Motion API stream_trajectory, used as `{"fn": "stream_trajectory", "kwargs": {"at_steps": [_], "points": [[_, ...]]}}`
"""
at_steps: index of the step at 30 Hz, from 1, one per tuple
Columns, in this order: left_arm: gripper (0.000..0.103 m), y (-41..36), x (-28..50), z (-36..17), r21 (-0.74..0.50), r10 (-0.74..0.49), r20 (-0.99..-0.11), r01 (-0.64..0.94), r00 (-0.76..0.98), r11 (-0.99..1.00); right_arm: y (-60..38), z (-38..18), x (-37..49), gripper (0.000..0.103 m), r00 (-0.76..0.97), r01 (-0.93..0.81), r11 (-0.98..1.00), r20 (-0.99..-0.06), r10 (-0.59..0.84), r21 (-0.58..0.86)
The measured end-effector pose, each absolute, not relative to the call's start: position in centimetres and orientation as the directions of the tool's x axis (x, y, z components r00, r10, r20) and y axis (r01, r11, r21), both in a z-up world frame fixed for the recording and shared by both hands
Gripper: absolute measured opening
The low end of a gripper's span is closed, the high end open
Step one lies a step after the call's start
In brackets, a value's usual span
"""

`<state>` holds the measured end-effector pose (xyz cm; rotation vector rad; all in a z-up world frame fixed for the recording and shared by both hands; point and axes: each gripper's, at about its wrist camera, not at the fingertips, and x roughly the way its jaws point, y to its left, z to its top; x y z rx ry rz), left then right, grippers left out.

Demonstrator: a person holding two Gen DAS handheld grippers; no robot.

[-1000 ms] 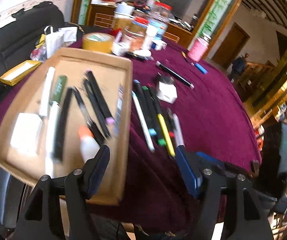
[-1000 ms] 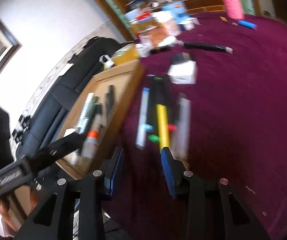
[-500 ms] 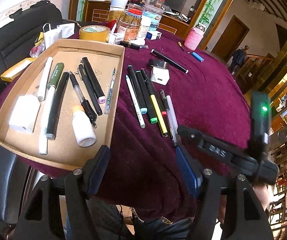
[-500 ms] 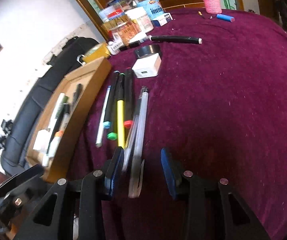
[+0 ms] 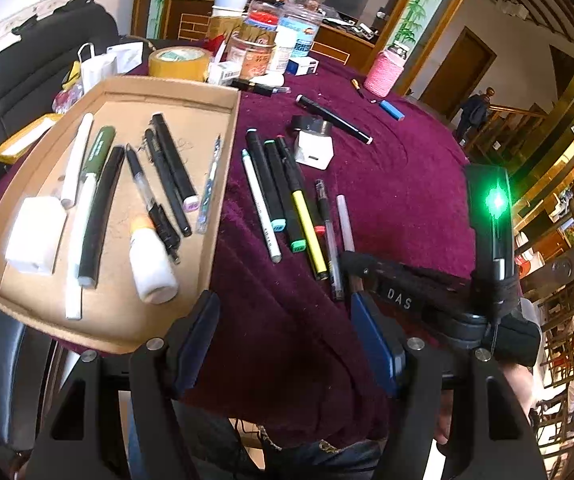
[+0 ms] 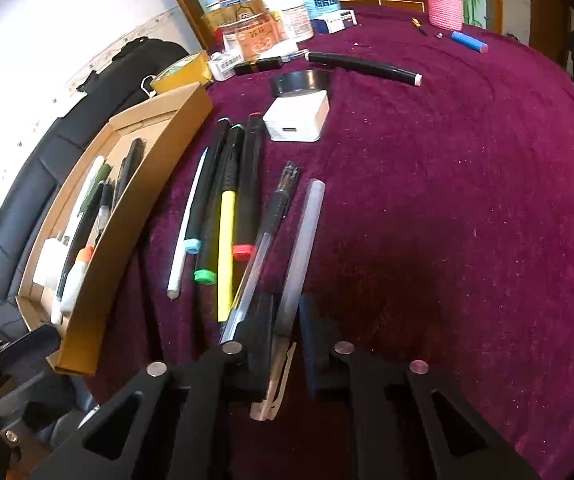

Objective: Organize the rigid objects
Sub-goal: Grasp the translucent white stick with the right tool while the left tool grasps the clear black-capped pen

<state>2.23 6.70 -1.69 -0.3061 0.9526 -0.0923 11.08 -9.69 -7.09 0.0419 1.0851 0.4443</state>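
Where the left wrist camera looks down its own fingers:
Left gripper (image 5: 285, 334): jaws wide apart with nothing between them, hanging over the near edge of the table; only maroon cloth (image 5: 399, 184) shows in the gap.
Cardboard tray (image 5: 223, 184): at the table's left edge, its near corner overhanging; it holds pens and markers laid lengthwise, a white glue bottle (image 5: 151, 264) toward the near rim and a white block (image 5: 35, 236) in the near left corner.
Loose pens: a row on the cloth just right of the tray's right wall; a yellow highlighter (image 5: 307, 232) among them, a frosted pen (image 5: 345, 222) at the row's right end.
Right gripper (image 5: 357, 286): its black body reaches in from the right edge; its tip sits at the near end of the frosted pen.

Where the right wrist camera takes over:
Right gripper (image 6: 285, 340): pads closed tight on the near end of the frosted pen (image 6: 301, 248); the pen's clip pokes out toward the camera, its far end rests on the cloth.
Clear pen (image 6: 265, 240): just left of the frosted one, beside the left finger, not gripped.
White charger (image 6: 297, 120): beyond the row, toward the table's middle; a black tape roll (image 6: 301, 80) sits behind it.
Far edge: jars and a yellow tape roll (image 6: 181, 70) crowded together.
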Motion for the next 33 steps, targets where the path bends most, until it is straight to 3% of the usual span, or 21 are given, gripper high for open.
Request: {"fn": "stream_trajectory", "kwargs": {"at_steps": [15, 19, 25, 29, 33], "points": [[0.067, 1.3, 9.6, -2.9, -0.228, -0.242, -0.838, 0.088, 0.489, 0.97, -17.3, -6.4, 11.8, 0.008, 0.489, -0.227, 0.942, -0.808, 0.329, 0.246], [0.046, 0.0, 11.5, -4.4, -0.221, -0.246, -0.865, 0.108, 0.437, 0.969, -18.4, -7.1, 11.9, 0.009, 0.498, -0.224, 0.934, -0.791, 0.355, 0.278], [0.036, -1.2, 12.7, -6.1, -0.17, -0.195, -0.9, 0.098, 0.389, 0.98, -18.1, -7.1, 11.8, 0.009, 0.493, -0.258, 0.926, -0.786, 0.373, 0.277], [0.012, -1.6, 13.2, -7.1, -0.113, -0.132, -0.917, 0.072, 0.375, 0.991, -17.9, -7.1, 11.9, 0.009, 0.49, -0.264, 0.923, -0.786, 0.377, 0.279], [0.008, -1.5, 12.8, -7.0, -0.091, -0.107, -0.92, 0.059, 0.378, 0.994, -18.0, -7.2, 11.9, 0.009, 0.488, -0.265, 0.921, -0.784, 0.383, 0.285]]}}
